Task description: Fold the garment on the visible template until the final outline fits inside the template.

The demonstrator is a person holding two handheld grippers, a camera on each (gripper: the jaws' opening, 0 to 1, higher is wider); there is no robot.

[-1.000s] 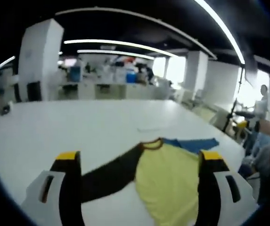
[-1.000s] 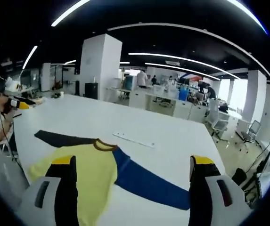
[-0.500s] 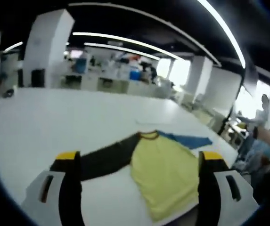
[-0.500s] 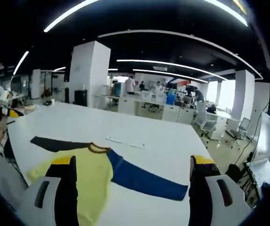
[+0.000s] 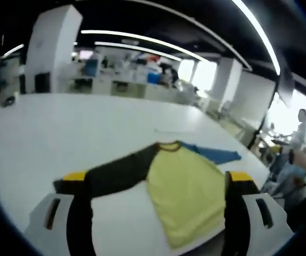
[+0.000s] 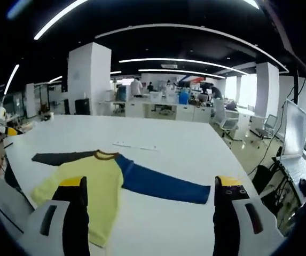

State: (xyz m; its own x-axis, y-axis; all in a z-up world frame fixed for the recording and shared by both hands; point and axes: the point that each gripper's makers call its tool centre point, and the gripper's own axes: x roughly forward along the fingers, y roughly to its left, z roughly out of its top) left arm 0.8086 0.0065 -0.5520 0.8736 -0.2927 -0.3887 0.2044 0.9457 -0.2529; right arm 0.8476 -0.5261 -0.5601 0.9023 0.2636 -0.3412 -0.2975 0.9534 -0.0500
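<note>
A long-sleeved shirt lies flat on the white table (image 6: 169, 154). Its yellow body (image 6: 88, 181) has a brown collar, one black sleeve (image 6: 62, 157) and one blue sleeve (image 6: 161, 184). In the left gripper view the same shirt (image 5: 187, 186) lies ahead, with the black sleeve (image 5: 115, 176) stretched toward the left jaw and the blue sleeve (image 5: 214, 154) beyond. My left gripper (image 5: 155, 178) is open above the near table edge, nothing between its jaws. My right gripper (image 6: 150, 184) is open too, held above the shirt's near side. The other gripper (image 6: 3, 130) shows at the far left.
A thin pale strip (image 6: 134, 145) lies on the table past the collar. White pillars (image 6: 88, 80), desks and several people fill the office behind. A monitor (image 6: 291, 141) and chairs stand at the right. A person (image 5: 299, 125) stands beyond the table's right corner.
Both views have drawn back and up, so more of the table and the whole shirt now show. The shirt itself has not moved. Both grippers stay open.
</note>
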